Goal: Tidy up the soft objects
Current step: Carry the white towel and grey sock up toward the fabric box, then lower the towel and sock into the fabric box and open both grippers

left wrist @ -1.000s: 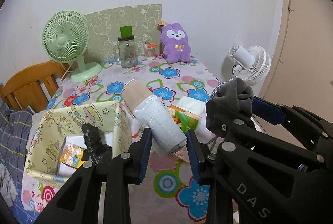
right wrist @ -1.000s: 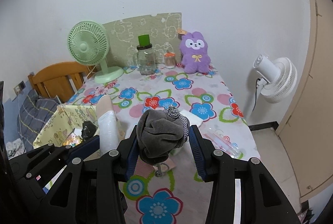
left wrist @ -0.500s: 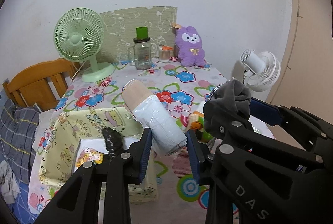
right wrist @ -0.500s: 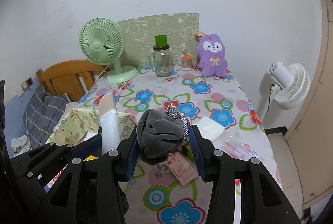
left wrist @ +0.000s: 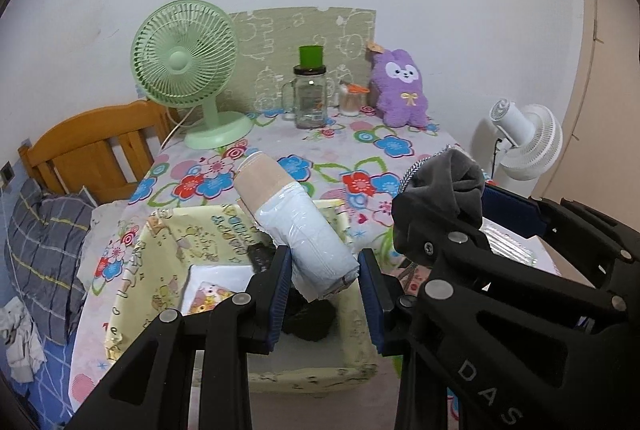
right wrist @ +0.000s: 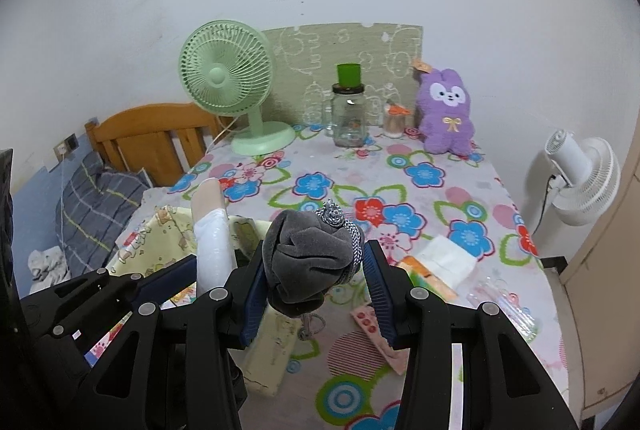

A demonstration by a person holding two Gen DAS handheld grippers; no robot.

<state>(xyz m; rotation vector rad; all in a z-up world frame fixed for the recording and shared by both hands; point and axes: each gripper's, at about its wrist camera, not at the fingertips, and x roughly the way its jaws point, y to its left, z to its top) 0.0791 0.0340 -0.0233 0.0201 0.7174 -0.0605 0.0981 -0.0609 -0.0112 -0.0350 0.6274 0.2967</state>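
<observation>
Far left of the left wrist view: striped bedding (left wrist: 44, 250), then the wooden headboard (left wrist: 92, 146). Green fan (left wrist: 186, 62) stands upper left on the floral worktop (left wrist: 340, 150). Yellow printed box (left wrist: 168, 262) sits lower left, with a dark item (left wrist: 308, 318) and a picture card (left wrist: 208, 298) inside. My left tongs (left wrist: 324, 294) are clamped tight on the wrapped roll (left wrist: 296, 222), which sticks up tilted above the box opening. Centre back: glass jar (left wrist: 310, 98) with green cap, purple plush bunny (left wrist: 400, 90) to its right against the wall. My right tongs (right wrist: 316, 282) are closed partway on the grey pouch (right wrist: 312, 258), silver cord on top; in the right wrist view it hangs over the box's right edge. Right of it on the worktop: tissue pack (right wrist: 444, 258). White fan (right wrist: 580, 178) far right, off the worktop.
</observation>
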